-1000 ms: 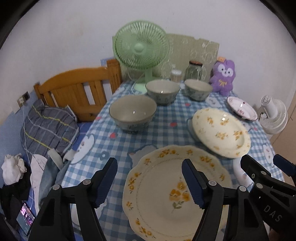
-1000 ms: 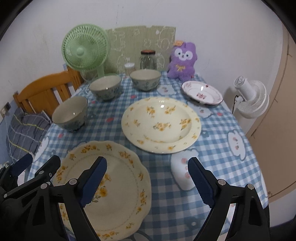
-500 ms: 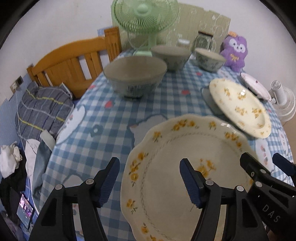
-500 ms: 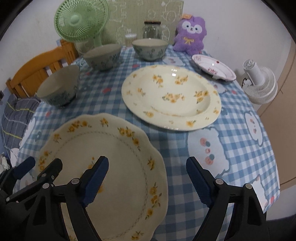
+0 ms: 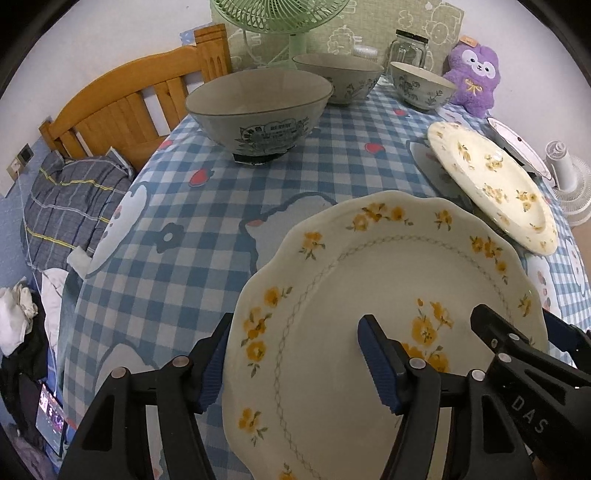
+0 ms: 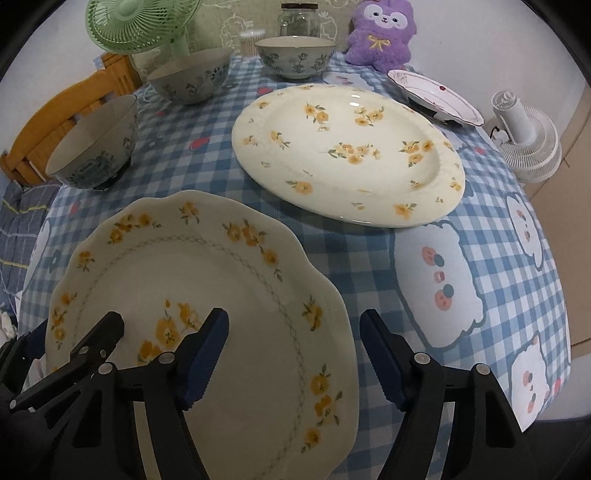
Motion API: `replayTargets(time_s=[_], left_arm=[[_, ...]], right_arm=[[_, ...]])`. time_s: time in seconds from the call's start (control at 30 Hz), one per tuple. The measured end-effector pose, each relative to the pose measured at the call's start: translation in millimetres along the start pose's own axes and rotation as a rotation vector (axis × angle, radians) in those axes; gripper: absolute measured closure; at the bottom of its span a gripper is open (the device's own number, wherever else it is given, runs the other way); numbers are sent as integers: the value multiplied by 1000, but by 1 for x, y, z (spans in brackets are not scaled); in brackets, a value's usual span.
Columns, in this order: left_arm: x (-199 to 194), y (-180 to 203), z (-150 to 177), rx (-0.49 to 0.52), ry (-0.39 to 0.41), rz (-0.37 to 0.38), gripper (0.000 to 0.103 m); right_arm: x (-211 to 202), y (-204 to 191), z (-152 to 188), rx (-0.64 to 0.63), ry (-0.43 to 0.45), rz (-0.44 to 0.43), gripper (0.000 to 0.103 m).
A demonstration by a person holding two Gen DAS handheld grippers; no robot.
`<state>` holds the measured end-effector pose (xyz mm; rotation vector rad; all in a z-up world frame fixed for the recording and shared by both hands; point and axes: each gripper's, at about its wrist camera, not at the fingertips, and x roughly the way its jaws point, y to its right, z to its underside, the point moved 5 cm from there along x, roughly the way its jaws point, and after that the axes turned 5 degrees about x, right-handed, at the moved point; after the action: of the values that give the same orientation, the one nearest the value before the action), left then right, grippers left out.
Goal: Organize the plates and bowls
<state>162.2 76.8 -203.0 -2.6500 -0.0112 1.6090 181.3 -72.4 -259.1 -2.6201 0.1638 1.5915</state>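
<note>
A scalloped cream plate (image 5: 369, 295) with yellow flowers lies on the checked tablecloth (image 5: 207, 206) nearest me. My left gripper (image 5: 295, 365) is open astride its left rim, one finger off the plate and one over its middle. My right gripper (image 6: 293, 356) straddles the right rim of the scalloped plate (image 6: 207, 280); its jaws are closing and do not press on the rim. Beyond lie a round flowered plate (image 6: 351, 155) and a small pink-patterned plate (image 6: 436, 96). Three grey-blue bowls (image 5: 258, 110) (image 5: 340, 79) (image 5: 421, 85) stand at the back left.
A green fan (image 5: 280, 14), a glass jar (image 5: 408, 48) and a purple plush toy (image 5: 474, 79) line the far edge. A white fan (image 6: 528, 147) stands off the right side. A wooden frame (image 5: 122, 110) and piled clothes (image 5: 70, 199) are on the left.
Both grippers have come down and tipped toward the scalloped plate, which now fills the lower views. The right gripper's jaws have narrowed. No dish has moved.
</note>
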Motion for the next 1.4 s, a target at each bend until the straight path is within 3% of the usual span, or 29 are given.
replayTargets(time_s=[0.2, 0.57, 1.4], left_arm=[[3, -1, -4, 26, -3, 31, 34], [5, -2, -8, 64, -13, 72, 38], [-31, 23, -15, 60, 30, 40, 40]], right_arm=[[2, -5, 0, 21, -14, 2, 32], [0, -8, 3, 65, -49, 28, 32], [-33, 25, -13, 37, 4, -23, 32]])
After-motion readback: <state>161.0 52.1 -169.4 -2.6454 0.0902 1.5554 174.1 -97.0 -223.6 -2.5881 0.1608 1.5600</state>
